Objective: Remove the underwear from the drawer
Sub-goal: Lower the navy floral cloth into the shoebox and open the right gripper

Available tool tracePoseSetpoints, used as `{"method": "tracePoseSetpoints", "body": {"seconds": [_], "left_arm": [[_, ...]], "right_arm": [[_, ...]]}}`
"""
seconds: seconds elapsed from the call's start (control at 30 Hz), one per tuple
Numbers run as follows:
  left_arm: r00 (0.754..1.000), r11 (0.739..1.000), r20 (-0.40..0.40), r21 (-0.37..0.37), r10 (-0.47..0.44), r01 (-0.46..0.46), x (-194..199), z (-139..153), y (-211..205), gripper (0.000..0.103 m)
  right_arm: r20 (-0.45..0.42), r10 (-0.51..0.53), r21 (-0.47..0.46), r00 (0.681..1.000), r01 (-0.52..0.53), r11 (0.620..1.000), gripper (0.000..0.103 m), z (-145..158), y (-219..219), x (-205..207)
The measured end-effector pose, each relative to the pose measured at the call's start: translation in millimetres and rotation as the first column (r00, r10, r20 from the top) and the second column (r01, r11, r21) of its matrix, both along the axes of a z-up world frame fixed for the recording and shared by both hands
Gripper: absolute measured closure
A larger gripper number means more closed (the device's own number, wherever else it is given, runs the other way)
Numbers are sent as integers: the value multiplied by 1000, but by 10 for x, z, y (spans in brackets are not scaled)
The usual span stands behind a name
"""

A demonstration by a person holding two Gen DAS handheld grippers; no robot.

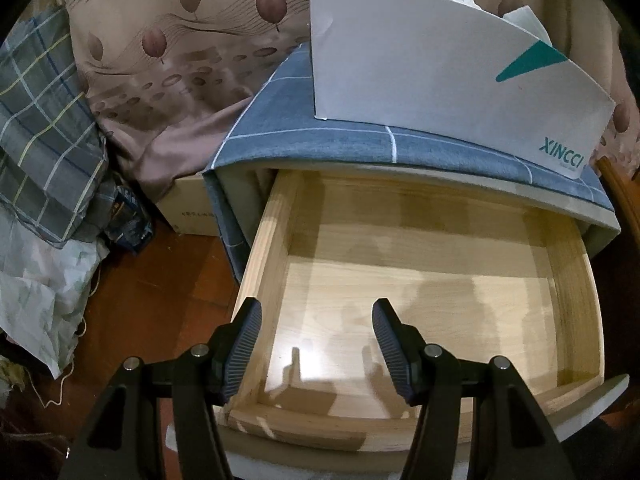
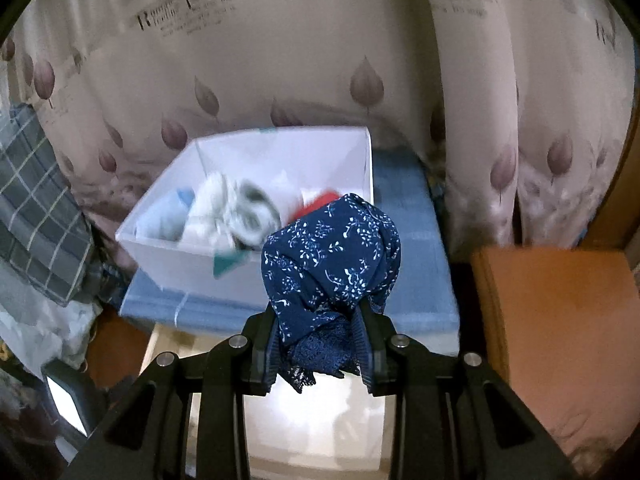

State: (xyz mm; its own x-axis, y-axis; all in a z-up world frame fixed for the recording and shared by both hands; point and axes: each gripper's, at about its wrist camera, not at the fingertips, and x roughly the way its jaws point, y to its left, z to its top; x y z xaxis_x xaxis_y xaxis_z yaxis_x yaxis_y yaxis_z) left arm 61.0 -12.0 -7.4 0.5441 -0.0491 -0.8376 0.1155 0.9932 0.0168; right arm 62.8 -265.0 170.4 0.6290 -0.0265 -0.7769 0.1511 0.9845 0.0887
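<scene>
The light wooden drawer (image 1: 432, 280) stands pulled out of a cabinet under a blue checked cloth (image 1: 304, 136); its bare bottom shows in the left wrist view. My left gripper (image 1: 316, 328) hangs open over the drawer's near left corner, nothing between its fingers. In the right wrist view my right gripper (image 2: 320, 344) is shut on navy floral underwear (image 2: 332, 256) with a lace edge, held high above the cabinet top (image 2: 408, 240). The bunched fabric hides the fingertips. Below it a strip of the drawer (image 2: 312, 432) shows.
A white box (image 2: 200, 248) (image 1: 432, 80) with several folded clothes stands on the cabinet top. Leaf-print curtain (image 2: 280, 60) hangs behind. An orange-brown cabinet (image 2: 560, 340) stands right; plaid fabric (image 1: 40, 128) and bags pile left on the dark wood floor (image 1: 152, 280).
</scene>
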Motion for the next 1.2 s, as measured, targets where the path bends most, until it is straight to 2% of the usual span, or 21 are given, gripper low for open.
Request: {"method": "tracePoseSetpoints", "body": {"seconds": [0.1, 0.3, 0.57, 0.8, 1.03, 1.2], "left_arm": [[1000, 1000, 0, -3, 10, -10, -1, -2, 9, 44], [1000, 1000, -4, -5, 16, -16, 7, -7, 4, 44], [1000, 1000, -5, 4, 6, -6, -7, -14, -18, 44], [1000, 1000, -3, 6, -1, 1, -16, -9, -26, 44], [1000, 1000, -12, 2, 0, 0, 13, -27, -25, 44], [1000, 1000, -10, 8, -1, 1, 6, -44, -53, 44]], "right_arm": [[23, 7, -2, 1000, -7, 1000, 74, 159, -7, 193], [3, -3, -11, 1000, 3, 1000, 74, 154, -23, 610], [-83, -51, -25, 995, 49, 998, 74, -237, -73, 1202], [-135, -60, -66, 989, 51, 997, 70, -578, -17, 1486], [-164, -59, -113, 985, 41, 993, 60, -736, -12, 1571], [-138, -59, -107, 989, 44, 993, 47, -662, -86, 1468]]}}
